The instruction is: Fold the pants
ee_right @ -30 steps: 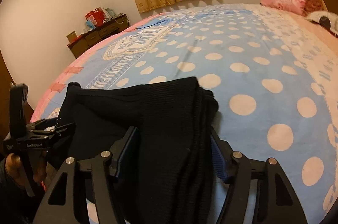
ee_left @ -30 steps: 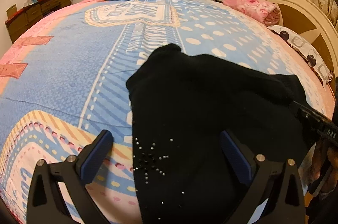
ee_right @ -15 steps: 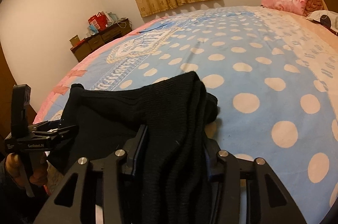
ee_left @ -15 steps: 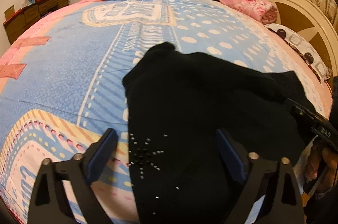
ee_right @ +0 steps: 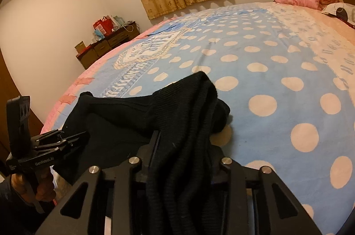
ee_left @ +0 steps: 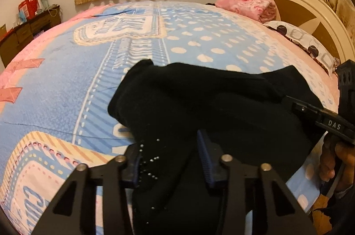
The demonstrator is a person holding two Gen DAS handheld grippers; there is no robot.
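Bed [ee_left: 66, 84], patterned blue cover. Black pants [ee_left: 210, 101] bunched at its near edge, lower part cut off by frame. Left tool [ee_left: 170, 159] closing, cloth pinched between jaws. Right tool [ee_right: 184, 153] closing on ribbed folds; its pads hidden by fabric.

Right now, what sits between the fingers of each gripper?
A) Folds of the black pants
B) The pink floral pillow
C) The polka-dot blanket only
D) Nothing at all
A: the left gripper has the studded part of the black pants between its closing fingers, and the right gripper is closing on a ribbed bunch of the same pants, on the polka-dot blanket.
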